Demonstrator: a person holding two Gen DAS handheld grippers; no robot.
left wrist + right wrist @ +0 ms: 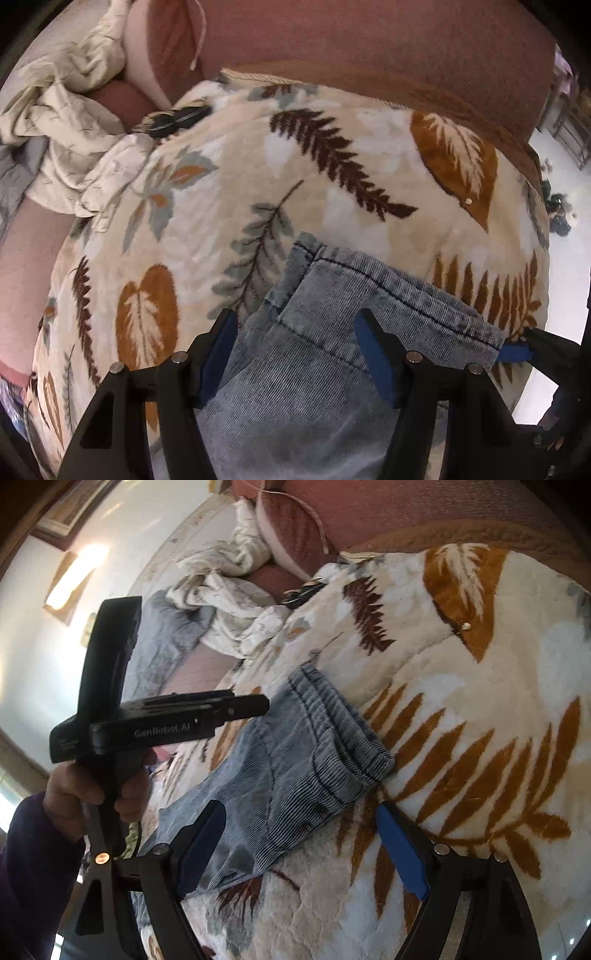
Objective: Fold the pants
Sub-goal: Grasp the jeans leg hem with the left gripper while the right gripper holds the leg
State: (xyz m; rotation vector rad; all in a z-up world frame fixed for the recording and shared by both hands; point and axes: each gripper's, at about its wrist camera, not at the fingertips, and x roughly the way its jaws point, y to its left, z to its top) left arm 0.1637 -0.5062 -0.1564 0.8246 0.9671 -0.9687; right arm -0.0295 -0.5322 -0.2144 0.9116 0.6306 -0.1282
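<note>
Faded blue denim pants [325, 350] lie on a leaf-patterned blanket [332, 166], waistband end toward the far side. My left gripper [295, 325] is open, its blue-padded fingers spread on either side of the pants and just above them. In the right wrist view the same pants [295, 768] lie diagonally. My right gripper [299, 816] is open, straddling the near edge of the pants. The left gripper's black body [155, 723] shows there, held in a hand above the pants. The right gripper's fingertip [517, 350] shows at the pants' right edge.
A crumpled cream sheet [74, 122] and pink pillows [173, 48] lie at the far left. A dark small object [177, 118] rests on the blanket's far edge. A grey cloth [166, 642] lies beside the sheet. The bed's right edge drops to a white floor [554, 295].
</note>
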